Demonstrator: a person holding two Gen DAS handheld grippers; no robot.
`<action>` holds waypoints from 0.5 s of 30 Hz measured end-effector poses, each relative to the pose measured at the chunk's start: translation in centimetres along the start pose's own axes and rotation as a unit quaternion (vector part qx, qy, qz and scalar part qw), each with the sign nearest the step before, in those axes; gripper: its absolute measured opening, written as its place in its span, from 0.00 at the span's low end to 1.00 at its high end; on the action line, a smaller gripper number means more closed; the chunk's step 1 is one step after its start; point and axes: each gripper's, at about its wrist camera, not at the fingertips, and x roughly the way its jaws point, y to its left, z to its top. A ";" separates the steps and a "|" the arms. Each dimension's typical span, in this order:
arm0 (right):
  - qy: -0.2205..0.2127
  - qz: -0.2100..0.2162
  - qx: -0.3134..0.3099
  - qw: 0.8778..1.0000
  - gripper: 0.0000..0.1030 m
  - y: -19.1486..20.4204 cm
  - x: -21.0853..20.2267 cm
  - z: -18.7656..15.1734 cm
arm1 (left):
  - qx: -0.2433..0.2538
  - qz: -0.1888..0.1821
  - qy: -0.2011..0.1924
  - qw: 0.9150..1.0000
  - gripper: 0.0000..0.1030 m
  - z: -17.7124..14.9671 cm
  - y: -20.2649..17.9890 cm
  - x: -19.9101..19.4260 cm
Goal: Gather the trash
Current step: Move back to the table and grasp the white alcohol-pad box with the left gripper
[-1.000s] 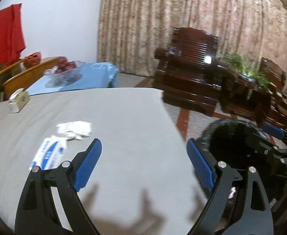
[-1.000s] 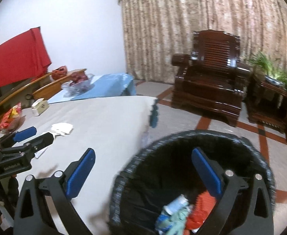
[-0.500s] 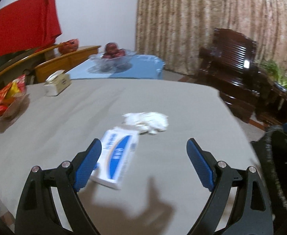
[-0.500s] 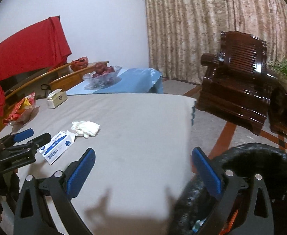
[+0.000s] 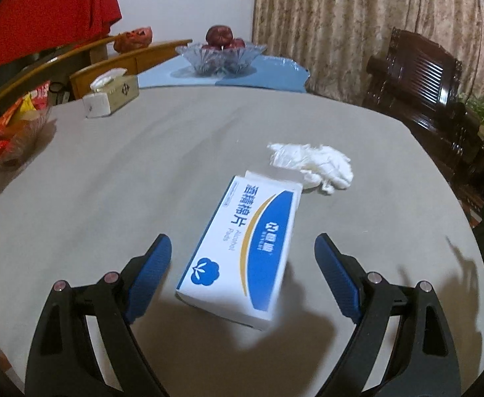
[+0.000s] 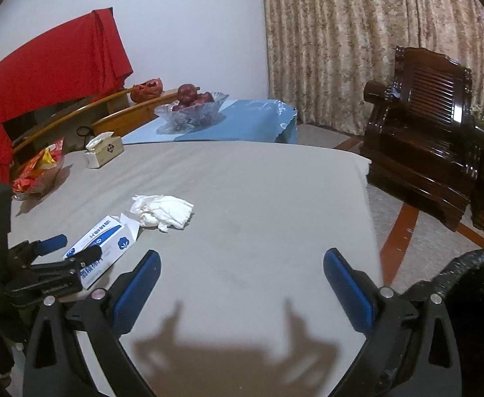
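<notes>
A: Left gripper, blue fingers spread wide, nothing between the pads. They straddle the near end of the alcohol-pad box, which lies flat on the grey table, not touching it.

B: And the right gripper?

A: Fingers apart too, empty, over bare table. The black-lined bin sits off its right side, beyond the table edge.

B: How will that box handle?

A: My guess is thin, light card, likely near empty, so it should crush if squeezed hard. The glossy faces may slip. Best to clamp across the narrow width, on the long side walls near the middle.

B: The far flap looks open.

A: Yes, avoid that end. Just beyond it, touching or nearly so, is the crumpled white tissue: soft, weightless, pinch anywhere.
</notes>
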 end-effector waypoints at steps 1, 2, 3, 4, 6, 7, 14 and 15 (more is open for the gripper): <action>0.002 0.001 -0.001 1.000 0.94 0.2 0.3 0.0 | -0.001 -0.001 0.002 1.000 0.83 0.0 0.1 0.1; 0.004 0.001 -0.002 1.000 0.94 0.2 0.5 0.0 | -0.003 -0.003 0.005 1.000 0.83 0.0 0.2 0.3; 0.006 0.002 -0.002 1.000 0.94 0.3 0.8 0.0 | -0.004 -0.005 0.008 1.000 0.83 0.1 0.3 0.7; 0.008 0.003 -0.002 1.000 0.94 0.4 1.1 0.0 | -0.005 -0.008 0.011 1.000 0.83 0.2 0.3 0.9; 0.010 0.004 -0.004 1.000 0.94 0.7 1.5 0.1 | -0.006 -0.011 0.018 1.000 0.83 0.2 0.3 1.3; 0.011 0.005 -0.005 1.000 0.94 0.8 1.7 0.1 | -0.006 -0.014 0.025 1.000 0.83 0.3 0.2 1.6; 0.015 0.006 -0.008 1.000 0.94 1.3 2.9 0.4 | -0.009 -0.034 0.052 0.998 0.59 0.2 0.0 2.7; 0.015 0.006 -0.009 1.000 0.94 1.3 3.0 0.5 | -0.012 -0.036 0.050 0.998 0.56 0.2 0.1 2.6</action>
